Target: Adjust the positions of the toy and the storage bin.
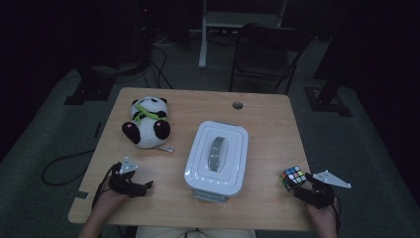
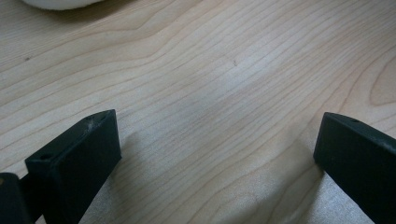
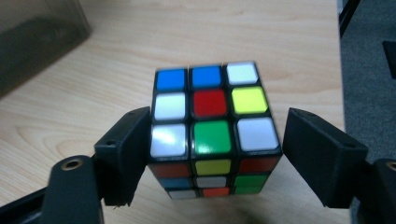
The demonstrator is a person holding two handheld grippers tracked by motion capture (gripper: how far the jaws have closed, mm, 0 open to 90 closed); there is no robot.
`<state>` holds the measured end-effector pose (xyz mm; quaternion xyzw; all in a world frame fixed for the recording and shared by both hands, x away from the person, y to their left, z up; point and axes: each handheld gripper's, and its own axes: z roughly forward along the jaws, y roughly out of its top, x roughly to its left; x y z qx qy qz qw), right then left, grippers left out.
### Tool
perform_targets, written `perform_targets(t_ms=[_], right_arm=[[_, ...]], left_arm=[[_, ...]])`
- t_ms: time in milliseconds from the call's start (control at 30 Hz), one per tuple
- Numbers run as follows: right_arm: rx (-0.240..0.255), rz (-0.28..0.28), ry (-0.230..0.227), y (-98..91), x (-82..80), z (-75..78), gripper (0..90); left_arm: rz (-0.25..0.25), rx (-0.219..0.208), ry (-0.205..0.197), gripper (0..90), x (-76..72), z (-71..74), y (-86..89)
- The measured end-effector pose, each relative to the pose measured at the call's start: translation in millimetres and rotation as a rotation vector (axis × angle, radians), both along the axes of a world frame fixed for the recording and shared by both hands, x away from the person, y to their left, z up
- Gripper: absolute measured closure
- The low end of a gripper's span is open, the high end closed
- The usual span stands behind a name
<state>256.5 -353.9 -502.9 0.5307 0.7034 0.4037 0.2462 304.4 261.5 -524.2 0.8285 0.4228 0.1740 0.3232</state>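
A scrambled Rubik's cube (image 1: 292,177) (image 3: 212,116) stands on the wooden table (image 1: 267,119) near its front right corner. My right gripper (image 1: 298,185) (image 3: 217,122) has a jaw on each side of the cube. The left jaw lies right at the cube's side and a thin gap shows at the right jaw, so it is open around the cube. At the front left, my left gripper (image 1: 145,187) (image 2: 217,135) rests open over bare wood with nothing between its jaws.
A white lidded box (image 1: 195,148) with a grey handle sits at the table's middle; its corner (image 3: 37,37) lies left of the cube. A panda plush (image 1: 147,121) lies at the back left. A small hole (image 1: 237,105) and a chair (image 1: 267,49) are farther back.
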Motion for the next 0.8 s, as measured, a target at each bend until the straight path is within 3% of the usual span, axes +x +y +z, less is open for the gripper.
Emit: perform_targets(t_ms=[300,400,500,600,800], right_arm=[[0.032,0.058,-0.063,9.0,5.1,22.4,20.3],[0.053,0.111,-0.081,15.4,8.4,26.5,11.0],[0.058,0.132,-0.111,24.6,10.9,30.1,12.9],[0.038,0.144,-0.15,37.2,13.1,33.7,13.0],[0.008,0.23,-0.181,64.1,18.8,37.4,13.6]], left_arm=[[0.0,0.0,0.0,1.2,0.0,0.0,0.0],[0.0,0.0,0.0,1.2,0.0,0.0,0.0],[-0.001,0.0,0.0,1.1,0.0,0.0,0.0],[-0.001,0.0,0.0,1.1,0.0,0.0,0.1],[-0.003,0.0,0.0,1.2,0.0,0.0,0.2]])
